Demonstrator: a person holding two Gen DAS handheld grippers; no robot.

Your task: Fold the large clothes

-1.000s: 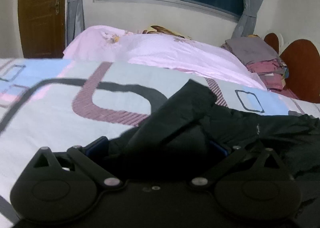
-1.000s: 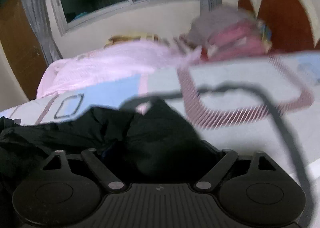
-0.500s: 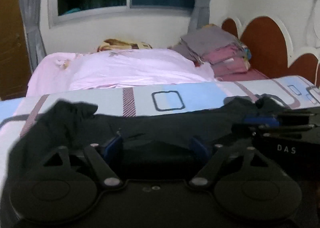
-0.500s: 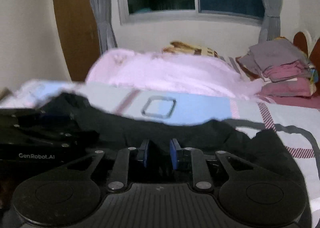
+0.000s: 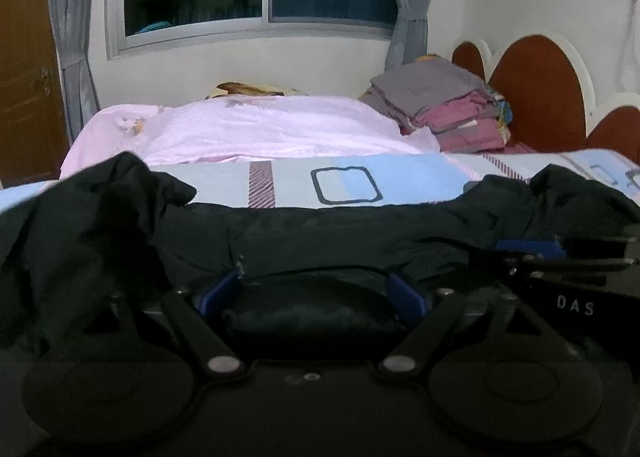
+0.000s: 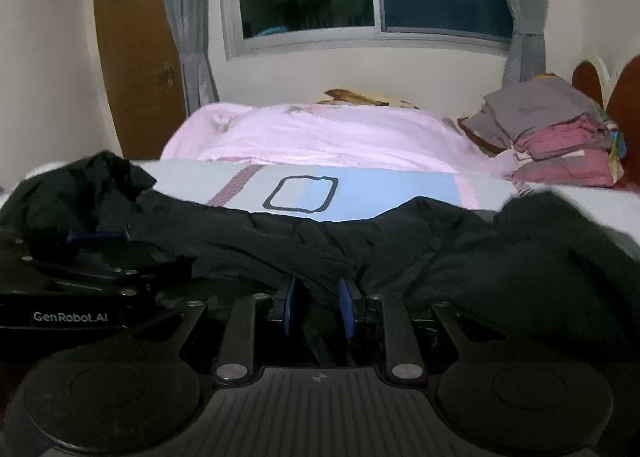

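Mid-fold here, judging by the layout: the black garment is stretched sideways across the patterned bedsheet, near edge taken up at both ends. The right gripper is pinched narrow on a bunch of that cloth. The left gripper is spread wide with a thick roll of cloth between the pads, jaws just opened slightly; real squeeze can't be told. Next, probably, both ends get carried together evenly.

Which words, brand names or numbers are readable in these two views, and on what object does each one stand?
"DAS": white letters on the side of the right gripper, seen at the right edge of the left wrist view.
"GenRobot.AI": white label on the side of the left gripper, seen at the left edge of the right wrist view.
No other text shows; the bedsheet carries only patterns.
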